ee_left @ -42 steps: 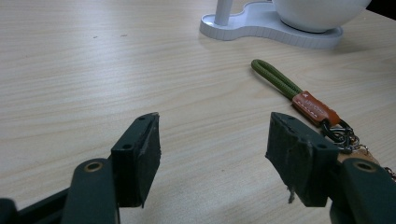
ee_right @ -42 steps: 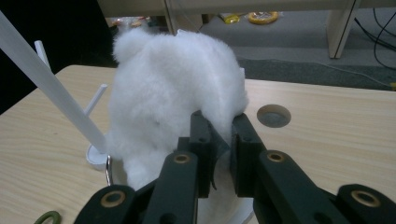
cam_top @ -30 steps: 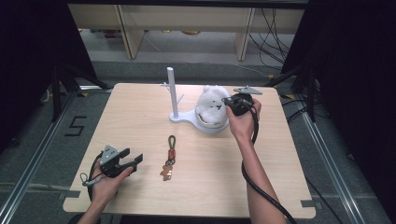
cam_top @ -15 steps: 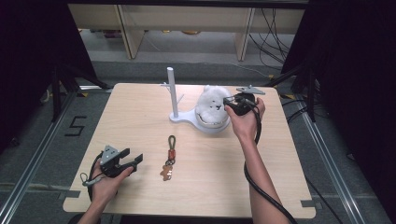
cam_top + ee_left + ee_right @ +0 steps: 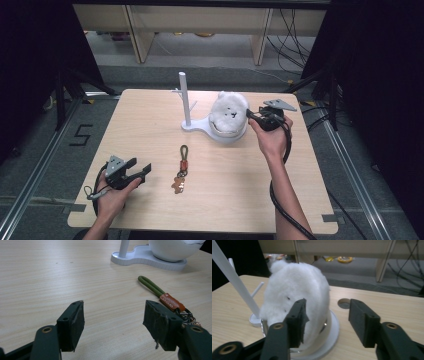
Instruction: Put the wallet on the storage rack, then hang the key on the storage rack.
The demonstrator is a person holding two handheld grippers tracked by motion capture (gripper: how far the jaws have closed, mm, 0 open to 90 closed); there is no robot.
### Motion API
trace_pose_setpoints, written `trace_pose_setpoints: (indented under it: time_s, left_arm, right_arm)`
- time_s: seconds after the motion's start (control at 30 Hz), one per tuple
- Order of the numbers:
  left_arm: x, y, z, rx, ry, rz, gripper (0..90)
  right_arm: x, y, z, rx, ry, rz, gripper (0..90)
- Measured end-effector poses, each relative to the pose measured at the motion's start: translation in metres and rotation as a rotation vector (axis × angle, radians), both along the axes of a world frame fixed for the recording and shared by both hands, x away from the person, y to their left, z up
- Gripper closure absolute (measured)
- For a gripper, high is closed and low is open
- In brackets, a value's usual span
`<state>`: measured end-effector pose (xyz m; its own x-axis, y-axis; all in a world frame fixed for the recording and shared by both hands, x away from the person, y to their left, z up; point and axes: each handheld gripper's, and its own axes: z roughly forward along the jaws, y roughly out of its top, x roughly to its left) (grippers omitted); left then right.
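At the near left corner of a pale wooden table (image 5: 150,125), a person's left hand holds the left gripper (image 5: 142,171) low over the surface, its jaws spread apart with nothing between them. In the left gripper view those two black jaws frame bare tabletop, and a keychain (image 5: 165,296) lies just beyond the right-hand jaw: a green cord loop joined to an orange leather tab and a cluster of metal rings. From above, the keychain (image 5: 181,167) lies flat near the middle of the table, a short way right of that gripper. Farther back, a white stand (image 5: 192,125) carries an upright post with short pegs, and its base widens into a round dish where a white plush toy (image 5: 229,114) sits. Just right of the toy, the right hand holds the right gripper (image 5: 251,116), whose jaws have just been closing a little yet stand apart, gripping nothing. In the right gripper view the plush toy (image 5: 297,302) rises behind the left-hand jaw, not pinched.
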<state>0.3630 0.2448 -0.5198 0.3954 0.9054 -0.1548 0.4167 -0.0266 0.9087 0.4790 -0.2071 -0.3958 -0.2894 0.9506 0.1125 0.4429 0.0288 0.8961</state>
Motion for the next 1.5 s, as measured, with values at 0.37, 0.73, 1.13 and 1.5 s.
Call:
trace_pose_setpoints:
  time_s: [0.37, 0.73, 1.13, 1.5]
  left_arm:
    - [-0.002, -0.005, 0.006, -0.012, -0.056, -0.003, 35.2]
    - [-0.002, -0.007, 0.007, -0.043, -0.042, -0.028, 36.4]
    - [-0.005, -0.015, 0.020, -0.020, 0.052, -0.066, 37.5]
    - [0.012, -0.033, 0.044, 0.110, 0.248, -0.205, 36.9]
  right_arm:
    - [-0.030, -0.022, -0.027, 0.009, 0.124, 0.090, 65.7]
    - [-0.059, -0.027, -0.048, -0.013, 0.203, 0.087, 58.3]
    - [-0.077, -0.039, -0.064, -0.073, 0.319, 0.042, 52.1]
    - [-0.086, -0.045, -0.059, -0.075, 0.357, 0.007, 51.5]
